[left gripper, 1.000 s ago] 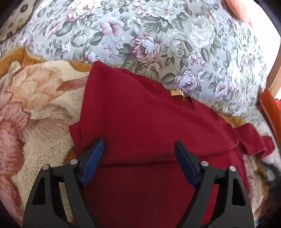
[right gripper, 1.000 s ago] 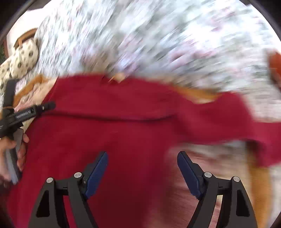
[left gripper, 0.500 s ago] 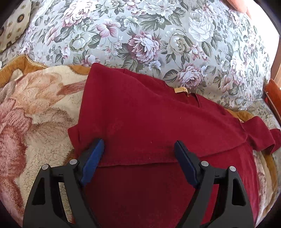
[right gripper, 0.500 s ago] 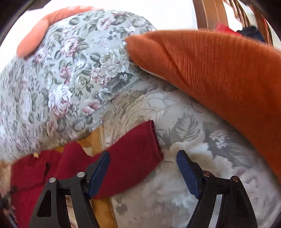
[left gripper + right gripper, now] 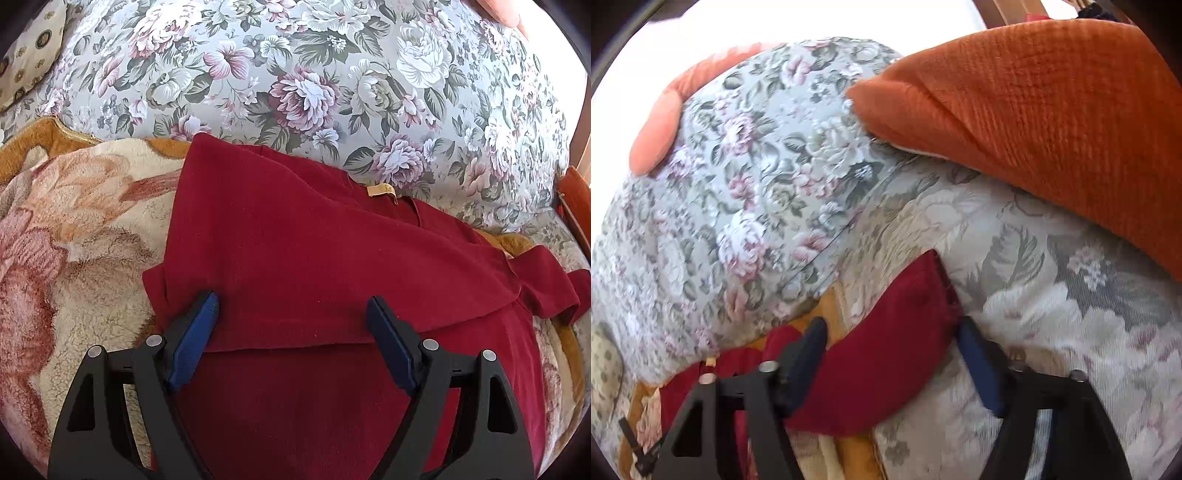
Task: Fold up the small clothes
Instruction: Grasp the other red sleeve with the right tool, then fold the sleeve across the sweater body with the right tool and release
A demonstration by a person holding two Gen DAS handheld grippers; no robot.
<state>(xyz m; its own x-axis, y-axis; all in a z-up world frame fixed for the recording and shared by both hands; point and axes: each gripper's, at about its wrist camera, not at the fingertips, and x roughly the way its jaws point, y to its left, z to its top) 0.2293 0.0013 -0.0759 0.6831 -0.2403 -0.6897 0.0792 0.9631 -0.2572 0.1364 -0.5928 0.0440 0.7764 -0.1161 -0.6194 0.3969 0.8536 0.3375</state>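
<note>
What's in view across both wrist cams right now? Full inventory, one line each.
shirt: 1, dark red, flat on the blanket, one side already folded over; its sleeve lies between the right gripper's jaws
label: 1, tan, at the shirt's collar
blanket: 1, cream and pink with a mustard edge, under the shirt
sofa back: 1, grey floral, behind the shirt
orange cushion: 1, top right in the right wrist view
peach cushion: 1, on top of the sofa back
dotted cushion: 1, cream, far left
left gripper: black with blue pads, open above the shirt's folded edge
right gripper: jaws have just been closing around the sleeve, pads not pressing yet
</note>
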